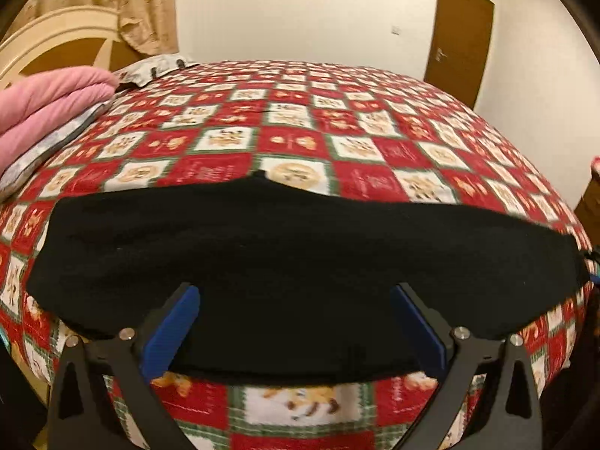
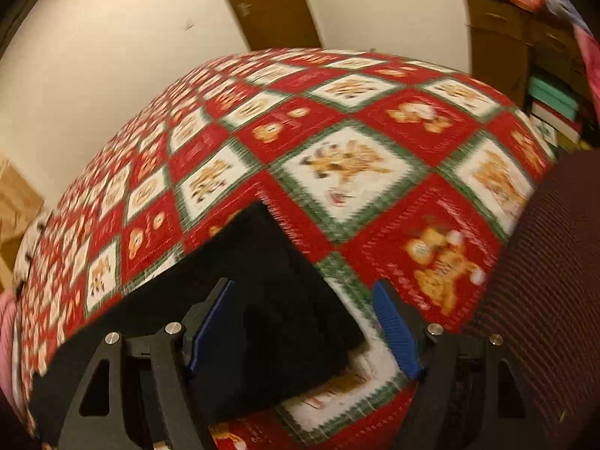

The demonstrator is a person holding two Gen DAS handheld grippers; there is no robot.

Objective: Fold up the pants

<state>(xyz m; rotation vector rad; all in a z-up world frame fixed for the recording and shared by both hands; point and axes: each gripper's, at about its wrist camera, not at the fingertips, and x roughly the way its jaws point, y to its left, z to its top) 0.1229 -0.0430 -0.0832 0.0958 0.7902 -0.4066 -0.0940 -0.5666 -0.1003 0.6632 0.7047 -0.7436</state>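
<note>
On the bed, black pants lie flat across the red checked cover. Left tool and right tool both gape wide above them, gripping nothing.

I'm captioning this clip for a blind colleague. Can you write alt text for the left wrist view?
Black pants lie folded in a wide band across a red, white and green checked bedspread. The open left gripper hovers over their near edge. Pink bedding sits far left.
</note>
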